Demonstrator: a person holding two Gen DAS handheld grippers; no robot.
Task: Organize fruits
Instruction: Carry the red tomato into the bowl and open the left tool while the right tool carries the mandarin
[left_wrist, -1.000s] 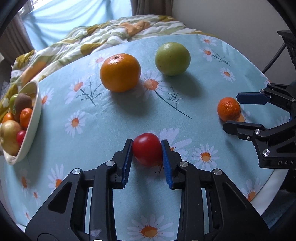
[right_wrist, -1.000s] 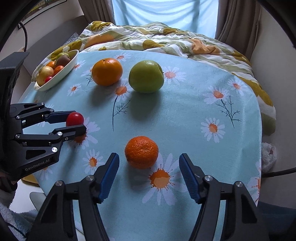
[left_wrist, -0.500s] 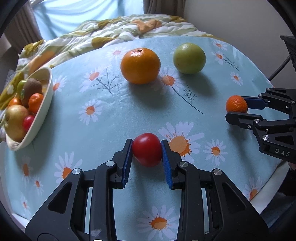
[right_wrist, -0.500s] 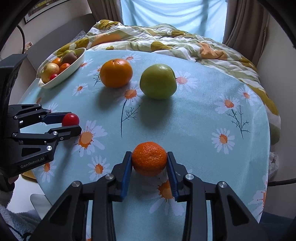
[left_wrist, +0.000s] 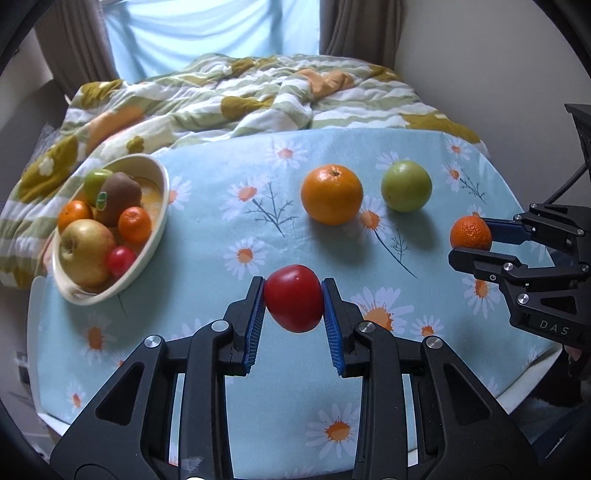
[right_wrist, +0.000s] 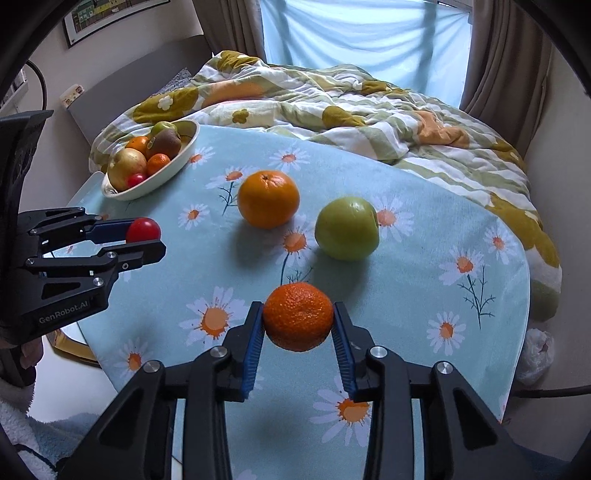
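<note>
My left gripper is shut on a red tomato, lifted off the daisy tablecloth. The same tomato shows in the right wrist view at the left, inside the left gripper. My right gripper is shut on a small mandarin, also off the cloth; the mandarin and right gripper appear at the right of the left wrist view. A large orange and a green apple rest on the table. A cream oval bowl of several fruits sits at the far left.
The round table has a pale blue daisy cloth; its edge drops off near both grippers. A rumpled quilt on a bed lies behind the table. A cable hangs at the right.
The right gripper closed on the mandarin and lifted it. The left gripper rose with the tomato and swung so the bowl came further into view.
</note>
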